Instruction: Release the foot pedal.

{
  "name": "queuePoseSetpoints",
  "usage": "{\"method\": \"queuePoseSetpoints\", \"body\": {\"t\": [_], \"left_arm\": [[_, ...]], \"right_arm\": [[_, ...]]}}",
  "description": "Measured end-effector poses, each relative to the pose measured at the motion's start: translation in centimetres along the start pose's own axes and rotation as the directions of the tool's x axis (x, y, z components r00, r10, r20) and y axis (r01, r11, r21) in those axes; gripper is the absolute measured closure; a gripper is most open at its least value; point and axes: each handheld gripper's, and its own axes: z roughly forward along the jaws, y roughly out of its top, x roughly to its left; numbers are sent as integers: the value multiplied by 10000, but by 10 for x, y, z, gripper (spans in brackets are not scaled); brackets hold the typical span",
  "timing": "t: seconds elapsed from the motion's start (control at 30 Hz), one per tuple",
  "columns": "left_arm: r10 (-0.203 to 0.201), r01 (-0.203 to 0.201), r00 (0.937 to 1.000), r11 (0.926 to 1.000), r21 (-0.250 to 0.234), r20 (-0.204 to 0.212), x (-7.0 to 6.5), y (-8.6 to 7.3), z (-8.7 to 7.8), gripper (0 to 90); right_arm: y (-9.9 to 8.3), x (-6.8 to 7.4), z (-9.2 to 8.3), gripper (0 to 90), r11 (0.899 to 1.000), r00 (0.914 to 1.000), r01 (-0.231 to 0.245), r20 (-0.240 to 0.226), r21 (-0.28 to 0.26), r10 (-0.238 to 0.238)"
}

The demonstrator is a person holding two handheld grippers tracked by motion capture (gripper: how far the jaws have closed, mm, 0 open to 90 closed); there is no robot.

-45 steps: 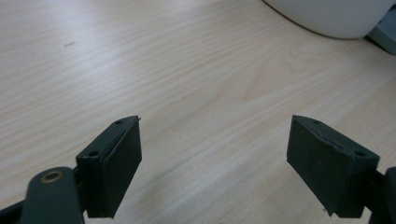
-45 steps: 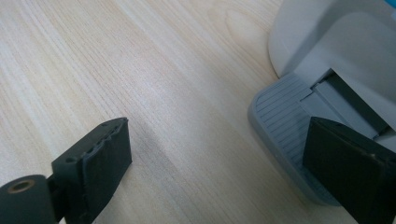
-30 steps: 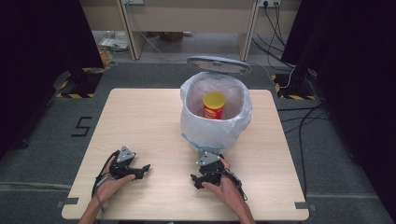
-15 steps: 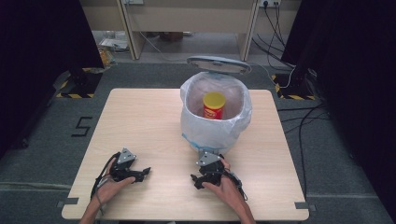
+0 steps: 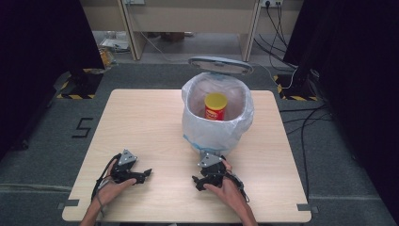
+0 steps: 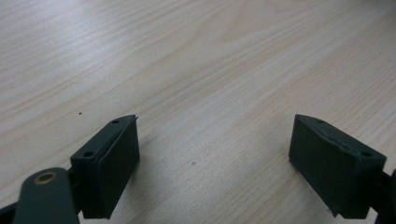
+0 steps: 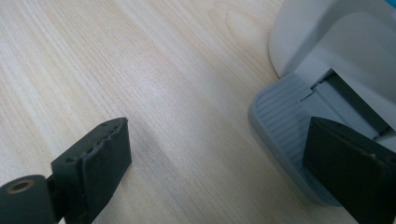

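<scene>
One white pedal bin (image 5: 214, 134) lined with a translucent plastic bag stands on the light wooden counter (image 5: 146, 122), lid raised, holding one yellow-lidded red canister (image 5: 216, 106). Two hand-held grippers: the left hand-held gripper (image 6: 215, 158) and right hand-held gripper (image 7: 219, 163) rest with jaws spread wide, empty. The bin's grey ribbed pedal (image 7: 285, 126) lies just beside the right one's jaw.
</scene>
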Motion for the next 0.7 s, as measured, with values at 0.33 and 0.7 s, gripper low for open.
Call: {"method": "queuePoseSetpoints", "body": {"t": [0.33,0.7], "left_arm": [[11,-11,10000,10000,3,4,0,0,0,153],[0,0,10000,10000,18,19,0,0,0,151]], "right_arm": [[0,0,0,81,10000,10000,42,-6,-42,-42],[-1,-5,-5,137,9987,9995,-316,-78,-405,313]]}}
